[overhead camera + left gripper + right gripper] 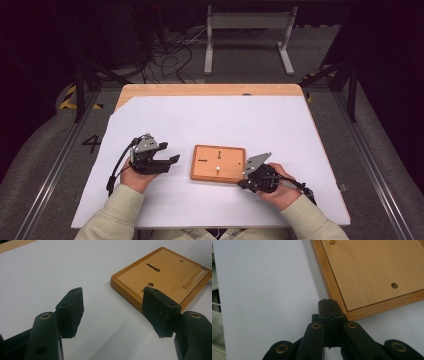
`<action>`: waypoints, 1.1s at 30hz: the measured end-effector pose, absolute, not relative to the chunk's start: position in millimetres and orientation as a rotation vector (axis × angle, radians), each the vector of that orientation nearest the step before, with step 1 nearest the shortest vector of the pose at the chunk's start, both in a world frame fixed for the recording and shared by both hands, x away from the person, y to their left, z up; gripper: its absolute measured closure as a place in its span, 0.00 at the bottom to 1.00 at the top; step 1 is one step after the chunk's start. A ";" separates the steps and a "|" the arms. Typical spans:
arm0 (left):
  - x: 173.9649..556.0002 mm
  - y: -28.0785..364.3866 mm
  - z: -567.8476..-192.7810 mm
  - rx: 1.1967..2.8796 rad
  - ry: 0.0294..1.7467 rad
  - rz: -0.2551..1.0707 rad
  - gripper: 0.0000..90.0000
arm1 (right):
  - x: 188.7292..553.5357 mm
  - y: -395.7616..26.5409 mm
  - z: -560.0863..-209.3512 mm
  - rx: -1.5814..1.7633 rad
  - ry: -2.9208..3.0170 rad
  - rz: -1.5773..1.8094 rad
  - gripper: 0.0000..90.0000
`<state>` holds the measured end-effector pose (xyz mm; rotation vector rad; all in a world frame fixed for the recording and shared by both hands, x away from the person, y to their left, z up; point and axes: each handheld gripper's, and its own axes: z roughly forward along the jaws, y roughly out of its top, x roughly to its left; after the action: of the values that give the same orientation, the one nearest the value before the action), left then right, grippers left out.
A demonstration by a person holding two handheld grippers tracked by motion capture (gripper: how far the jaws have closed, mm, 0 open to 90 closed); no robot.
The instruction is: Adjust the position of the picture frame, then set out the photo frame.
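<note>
A flat wooden board (218, 163) with slots cut in its top lies on the white sheet between my two grippers. In the left gripper view, the board (165, 275) sits ahead and to the right, with a keyhole slot (153, 267) on its face. My left gripper (171, 162) rests left of the board, open, and nothing is between its pads (116, 312). My right gripper (243, 182) is at the board's near right corner. Its jaws are shut with nothing between them, and the tips (329, 305) lie against the corner of the board's rim (372, 272). A small peg (332, 242) stands on the board.
A white sheet (215, 120) covers most of the wooden table (210, 90). Pale sleeves (115, 215) come in from the bottom edge. Behind the table, a metal stand (247, 37) and loose cables (170, 55) lie on the dark floor.
</note>
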<state>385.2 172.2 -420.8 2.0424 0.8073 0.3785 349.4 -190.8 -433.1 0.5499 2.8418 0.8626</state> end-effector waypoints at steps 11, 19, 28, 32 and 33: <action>385.0 171.3 -421.1 2.042 0.800 0.372 0.38 | 351.4 -193.9 -432.4 0.561 2.793 0.828 1.00; 382.2 166.5 -418.9 2.042 0.772 0.356 0.37 | 358.1 -213.2 -414.3 0.637 2.722 1.034 0.96; 373.5 158.1 -413.3 2.023 0.695 0.339 0.40 | 373.9 -251.4 -393.9 0.744 2.461 1.229 0.80; 371.5 153.5 -411.1 1.999 0.676 0.309 0.39 | 379.8 -262.4 -394.3 0.795 2.424 1.231 0.79; 371.6 152.6 -410.5 1.995 0.665 0.298 0.39 | 380.9 -264.6 -394.5 0.805 2.420 1.233 0.78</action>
<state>371.6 152.6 -410.5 1.9954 0.6649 0.2985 380.9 -264.6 -394.5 0.8046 2.4199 1.2333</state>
